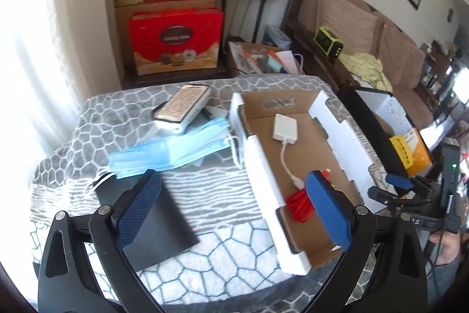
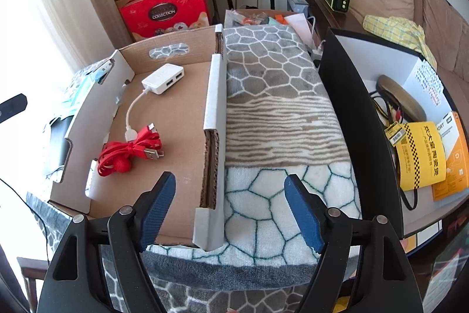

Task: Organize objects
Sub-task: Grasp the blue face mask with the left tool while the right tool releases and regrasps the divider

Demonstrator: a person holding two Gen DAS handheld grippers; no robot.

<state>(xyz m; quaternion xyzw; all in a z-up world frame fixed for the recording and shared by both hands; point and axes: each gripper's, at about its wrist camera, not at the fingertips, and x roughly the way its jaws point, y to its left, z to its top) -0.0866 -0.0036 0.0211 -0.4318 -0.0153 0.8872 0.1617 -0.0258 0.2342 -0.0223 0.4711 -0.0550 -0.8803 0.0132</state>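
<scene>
A shallow cardboard tray (image 1: 255, 154) (image 2: 214, 113) lies on a patterned blanket. Inside it are a white USB hub (image 1: 285, 126) (image 2: 163, 81) with its short cable and a red cable bundle (image 1: 299, 206) (image 2: 129, 151). Left of the tray lie a stack of blue face masks (image 1: 173, 150), a white box with a phone on top (image 1: 183, 107) and a flat dark box (image 1: 158, 225). My left gripper (image 1: 234, 210) is open above the dark box and the tray's left wall, holding nothing. My right gripper (image 2: 230, 213) is open and straddles the tray's right wall at the near corner, pads clear of it.
The blanket (image 2: 278, 96) covers a raised surface. Right of it stands a black-edged bin (image 2: 360, 113) with yellow and orange packets. Red gift boxes (image 1: 176, 43) are stacked at the back wall, with speakers and a brown sofa (image 1: 366, 19) to the right. A hand (image 1: 448, 248) holds the other gripper at the right edge.
</scene>
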